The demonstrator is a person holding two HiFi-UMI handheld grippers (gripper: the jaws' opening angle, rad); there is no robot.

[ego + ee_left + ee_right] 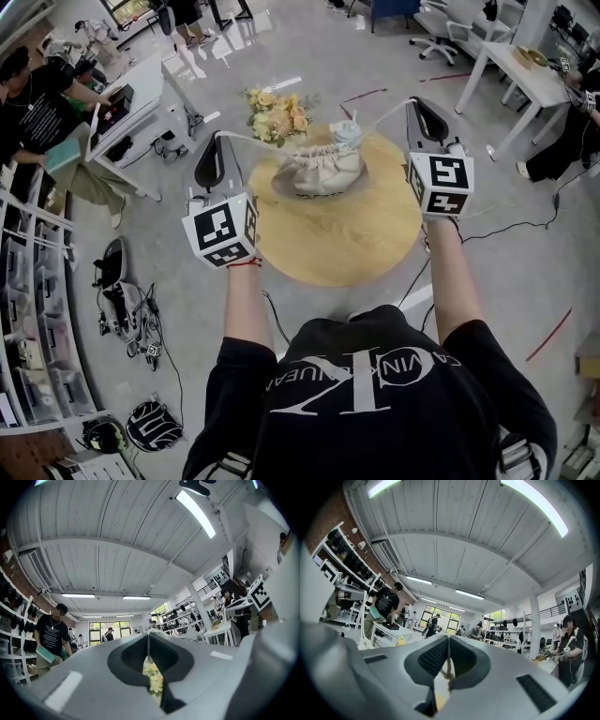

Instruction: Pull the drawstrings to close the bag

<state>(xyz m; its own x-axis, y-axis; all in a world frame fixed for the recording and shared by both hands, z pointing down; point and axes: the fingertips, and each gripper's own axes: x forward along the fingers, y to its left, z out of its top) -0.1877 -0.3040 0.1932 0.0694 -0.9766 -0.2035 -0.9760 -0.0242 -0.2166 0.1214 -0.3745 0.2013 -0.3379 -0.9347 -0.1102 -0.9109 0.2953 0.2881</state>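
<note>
A cream drawstring bag [319,171] sits on the round wooden table [337,239], its mouth gathered into pleats. One white drawstring [251,141] runs taut from the bag's left side to my left gripper [217,137], which is shut on its end. The other drawstring [380,114] stretches up and right to my right gripper [413,100], also shut on it. In the left gripper view the cord [148,645] is pinched between closed jaws. The right gripper view shows a knotted cord [449,671] hanging from its closed jaws. Both grippers are held out wide on either side of the bag.
A bunch of pale yellow flowers [277,112] lies at the table's far edge, just behind the bag. A white desk [141,103] with a seated person [37,112] stands at far left, another desk [520,75] at far right. Cables and gear [122,300] lie on the floor at left.
</note>
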